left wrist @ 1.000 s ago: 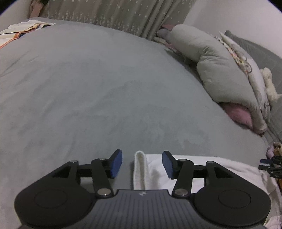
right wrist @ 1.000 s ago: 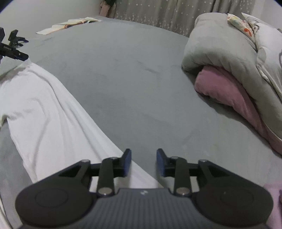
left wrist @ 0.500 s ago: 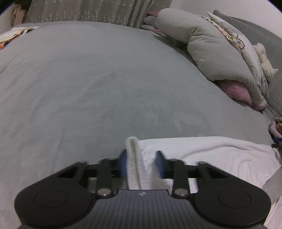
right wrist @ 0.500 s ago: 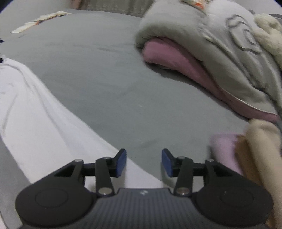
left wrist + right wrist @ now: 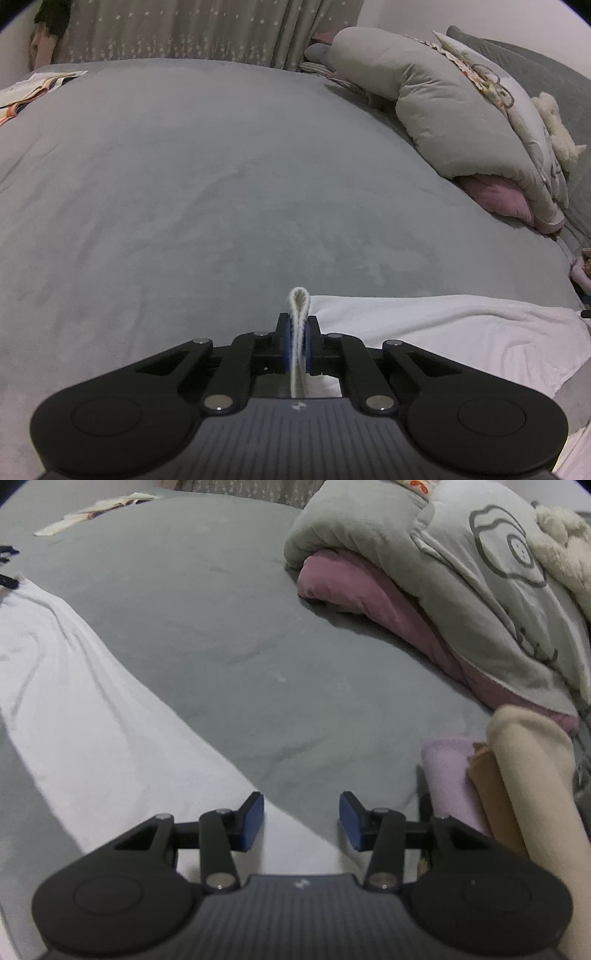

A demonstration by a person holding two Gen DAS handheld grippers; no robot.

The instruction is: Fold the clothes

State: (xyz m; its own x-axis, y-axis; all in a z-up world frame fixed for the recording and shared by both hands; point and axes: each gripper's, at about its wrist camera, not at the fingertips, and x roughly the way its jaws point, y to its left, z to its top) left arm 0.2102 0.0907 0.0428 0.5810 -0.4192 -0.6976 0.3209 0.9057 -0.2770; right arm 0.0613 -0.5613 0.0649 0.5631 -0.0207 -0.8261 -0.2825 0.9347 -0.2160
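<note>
**Left fingers pinch the white garment's edge; right fingers stand apart over its other end**

The white garment (image 5: 443, 332) lies flat on the bed (image 5: 221, 184), running away to the right of the left gripper (image 5: 298, 345). That gripper's fingers (image 5: 284, 343) are clamped tight on a raised loop of the garment's edge, which pokes up just past their tips. The right gripper (image 5: 301, 821) hangs over the near end of the same garment (image 5: 92, 720); its fingers (image 5: 253, 823) are about half apart with nothing pinched, the cloth's edge passing beneath the left one and bare bed showing under the right

To do this step well, I judge the right side needs a matching hold first: the fingers should straddle the hem squarely and take both layers, as the left ones seem to have done. Lift both ends together and level, keep the cloth lightly taut between the two grips so it does not sag or twist, then lay it over evenly. A single-layer pinch would likely let the fold slide askew

The bed is covered in a grey, plush sheet, smooth and uncluttered ahead of the fingers. A bundled grey duvet (image 5: 461, 572) with pink lining lies far ahead and right; a stack of folded clothes (image 5: 517, 775) sits just right of the right fingers. A patterned curtain (image 5: 184, 29) hangs beyond the bed, and papers (image 5: 33, 86) lie at its far left corner
</note>
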